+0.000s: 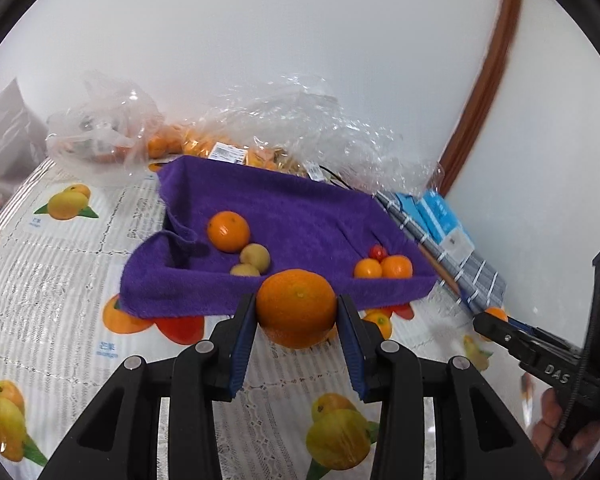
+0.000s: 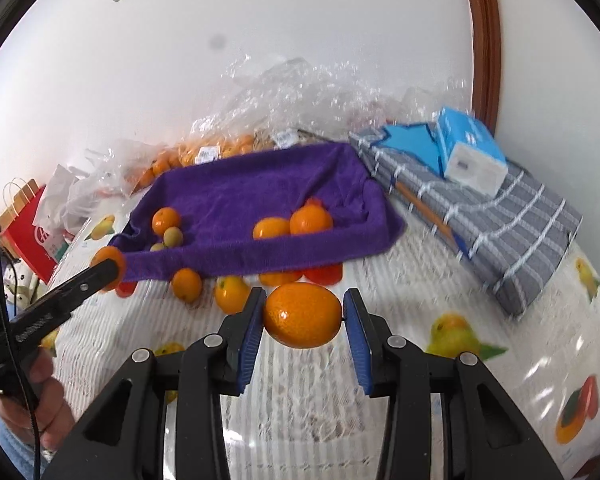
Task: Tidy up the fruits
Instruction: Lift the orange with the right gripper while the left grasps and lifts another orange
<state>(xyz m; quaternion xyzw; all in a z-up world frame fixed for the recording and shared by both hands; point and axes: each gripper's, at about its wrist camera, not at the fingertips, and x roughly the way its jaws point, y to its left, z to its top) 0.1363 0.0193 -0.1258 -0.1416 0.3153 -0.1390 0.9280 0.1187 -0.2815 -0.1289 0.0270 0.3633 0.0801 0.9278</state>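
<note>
My left gripper point(image 1: 297, 312) is shut on a large orange point(image 1: 296, 307), held just in front of the purple-towel-lined tray point(image 1: 284, 212). My right gripper point(image 2: 304, 316) is shut on another orange point(image 2: 302, 315), a little above the tablecloth before the tray point(image 2: 260, 192). In the tray's left part lie an orange point(image 1: 228, 231) and two small yellow fruits point(image 1: 255, 258). Its right corner holds two oranges point(image 1: 383, 268) and a small red fruit point(image 1: 377, 251). The left gripper also shows in the right wrist view point(image 2: 108, 266), and the right gripper in the left wrist view point(image 1: 488, 322).
Clear plastic bags with more oranges point(image 1: 188, 142) lie behind the tray against the wall. A grey checked box point(image 2: 488, 208) with blue cartons point(image 2: 468, 148) stands right of the tray. A loose orange point(image 2: 186, 284) lies before the tray. A red paper bag point(image 2: 30, 236) stands far left.
</note>
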